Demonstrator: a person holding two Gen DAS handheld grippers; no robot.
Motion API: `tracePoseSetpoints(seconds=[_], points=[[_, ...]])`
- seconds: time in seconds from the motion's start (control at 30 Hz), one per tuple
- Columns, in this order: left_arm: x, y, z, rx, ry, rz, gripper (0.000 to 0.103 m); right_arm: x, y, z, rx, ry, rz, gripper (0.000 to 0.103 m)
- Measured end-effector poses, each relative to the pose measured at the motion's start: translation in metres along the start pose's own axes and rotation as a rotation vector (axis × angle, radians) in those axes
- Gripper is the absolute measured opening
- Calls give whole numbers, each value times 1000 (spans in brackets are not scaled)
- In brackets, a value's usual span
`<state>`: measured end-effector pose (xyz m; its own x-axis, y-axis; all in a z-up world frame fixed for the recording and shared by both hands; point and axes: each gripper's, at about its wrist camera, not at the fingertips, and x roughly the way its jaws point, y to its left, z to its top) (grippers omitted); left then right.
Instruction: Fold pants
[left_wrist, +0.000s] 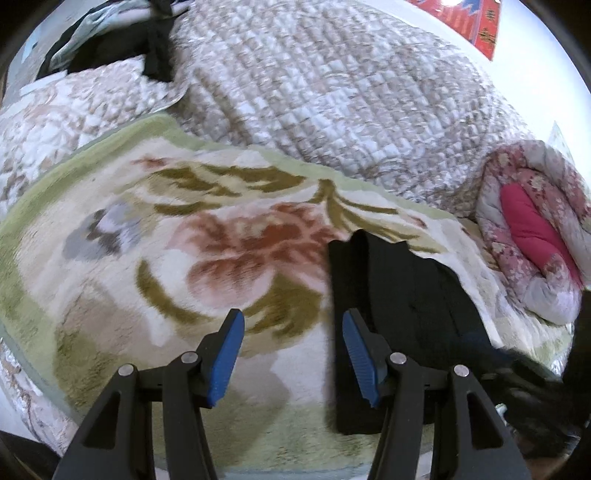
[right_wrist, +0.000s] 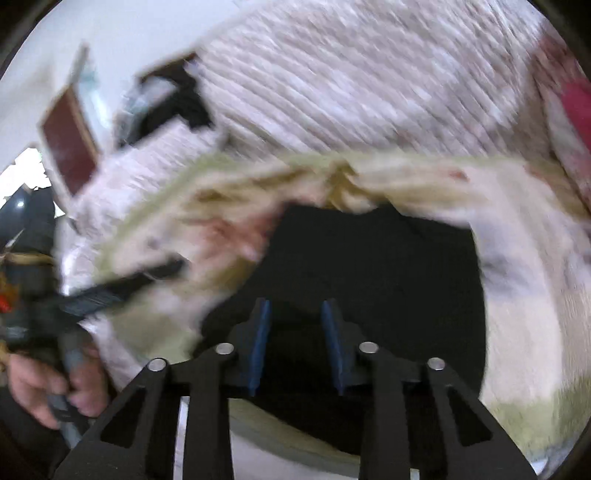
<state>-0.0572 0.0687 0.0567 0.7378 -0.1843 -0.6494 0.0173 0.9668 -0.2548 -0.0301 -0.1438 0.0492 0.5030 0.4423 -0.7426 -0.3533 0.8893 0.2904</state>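
The black fabric pants (left_wrist: 402, 317) lie seemingly folded on the floral fleece blanket (left_wrist: 155, 236), both grippers' fingers spread and empty; next, probably regrasp an edge.

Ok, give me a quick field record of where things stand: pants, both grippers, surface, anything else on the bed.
pants: black pants, lying in a compact folded bundle on the blanket
left gripper: left gripper open, empty, over the blanket beside the pants
right gripper: right gripper open, above the pants, no cloth between the fingers
surface: floral blanket over a quilted bedspread
other: pink floral comforter rolled at the blanket's edge
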Motion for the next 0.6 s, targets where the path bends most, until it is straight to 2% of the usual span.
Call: tracePoseSetpoints(seconds=[0.1, 0.17, 0.47, 0.6], points=[[1, -12, -1, 36, -5, -15, 58, -7, 7, 4, -49, 3, 72, 26], [3, -19, 0, 57, -4, -14, 58, -13, 2, 11, -47, -12, 81, 26], [12, -56, 19, 159, -8, -41, 58, -21, -72, 57, 58, -77, -94, 26], [23, -80, 35, 224, -10, -72, 58, -18, -95, 61, 117, -91, -110, 26]])
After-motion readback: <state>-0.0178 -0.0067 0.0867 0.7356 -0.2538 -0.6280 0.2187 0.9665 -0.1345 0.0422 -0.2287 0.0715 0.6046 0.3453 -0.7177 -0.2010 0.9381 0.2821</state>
